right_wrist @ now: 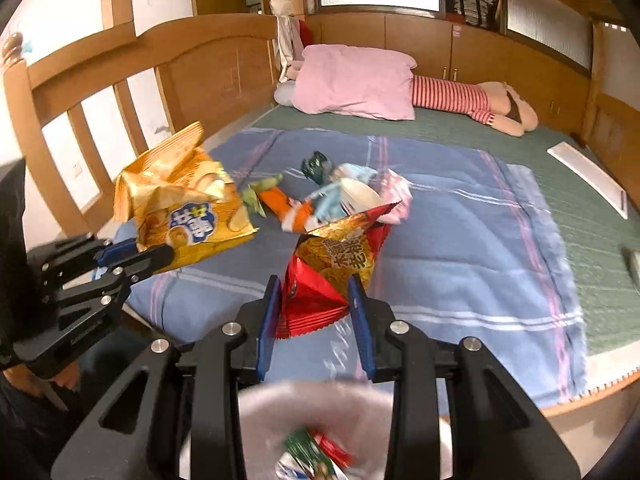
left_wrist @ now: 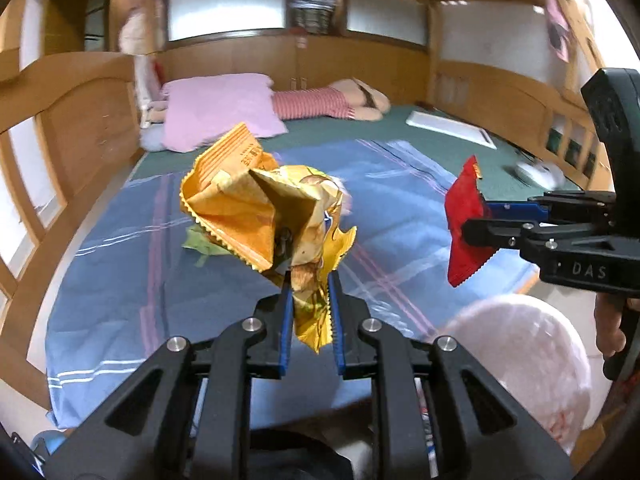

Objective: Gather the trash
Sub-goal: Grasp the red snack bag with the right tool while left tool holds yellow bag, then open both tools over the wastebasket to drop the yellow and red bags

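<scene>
My left gripper [left_wrist: 309, 280] is shut on a crumpled yellow chip bag [left_wrist: 260, 208] and holds it above the blue blanket; the bag also shows in the right wrist view [right_wrist: 180, 208]. My right gripper [right_wrist: 316, 284] is shut on a red snack bag [right_wrist: 332, 268], seen from the side in the left wrist view [left_wrist: 466, 224]. More wrappers lie on the blanket: an orange one [right_wrist: 280, 200], a green one [right_wrist: 256, 196], a dark one [right_wrist: 316, 162] and a white-pink one [right_wrist: 360, 192]. A trash bin with a white liner [left_wrist: 520, 360] sits below the grippers and holds wrappers [right_wrist: 316, 452].
The blue plaid blanket [right_wrist: 460, 240] covers a green bed [right_wrist: 580, 220]. A pink pillow [right_wrist: 356, 80] and a striped plush doll [right_wrist: 472, 104] lie at the head. A white flat object [right_wrist: 588, 176] lies at the right. A wooden headboard [right_wrist: 120, 92] stands at the left.
</scene>
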`<state>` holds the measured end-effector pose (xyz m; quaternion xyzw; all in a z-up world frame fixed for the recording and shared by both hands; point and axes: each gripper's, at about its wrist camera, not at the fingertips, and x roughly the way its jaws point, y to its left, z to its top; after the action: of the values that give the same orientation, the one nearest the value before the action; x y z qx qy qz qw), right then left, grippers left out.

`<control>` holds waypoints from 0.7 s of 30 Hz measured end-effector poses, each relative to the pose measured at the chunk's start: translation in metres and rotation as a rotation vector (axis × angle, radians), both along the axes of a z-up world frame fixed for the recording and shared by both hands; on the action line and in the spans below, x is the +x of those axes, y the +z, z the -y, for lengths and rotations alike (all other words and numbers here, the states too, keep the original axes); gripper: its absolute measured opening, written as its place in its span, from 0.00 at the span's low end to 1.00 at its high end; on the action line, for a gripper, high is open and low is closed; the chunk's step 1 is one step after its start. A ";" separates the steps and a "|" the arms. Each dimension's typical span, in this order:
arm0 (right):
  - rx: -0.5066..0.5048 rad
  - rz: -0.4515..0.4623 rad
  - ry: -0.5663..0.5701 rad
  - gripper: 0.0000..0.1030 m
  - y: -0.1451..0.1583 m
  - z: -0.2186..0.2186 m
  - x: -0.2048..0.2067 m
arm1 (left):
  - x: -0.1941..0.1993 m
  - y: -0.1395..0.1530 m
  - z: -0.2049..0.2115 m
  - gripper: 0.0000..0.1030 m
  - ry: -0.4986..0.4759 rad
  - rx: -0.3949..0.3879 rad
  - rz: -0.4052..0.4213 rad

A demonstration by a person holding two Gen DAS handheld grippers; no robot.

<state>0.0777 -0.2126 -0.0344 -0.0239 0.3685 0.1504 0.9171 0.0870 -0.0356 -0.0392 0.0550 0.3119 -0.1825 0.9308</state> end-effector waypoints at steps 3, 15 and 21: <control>0.013 -0.025 0.001 0.34 0.000 0.019 -0.021 | -0.013 0.002 0.017 0.16 -0.042 0.011 0.004; 0.024 -0.160 0.051 0.34 -0.019 0.053 -0.071 | -0.043 -0.001 0.044 0.16 -0.119 0.009 -0.032; -0.015 -0.262 0.089 0.43 -0.040 0.056 -0.081 | -0.050 -0.003 0.050 0.16 -0.153 0.012 -0.045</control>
<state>-0.0029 -0.2685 -0.0743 -0.0271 0.4848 0.1898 0.8533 0.0368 -0.0857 -0.0419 0.0799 0.3289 -0.2524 0.9065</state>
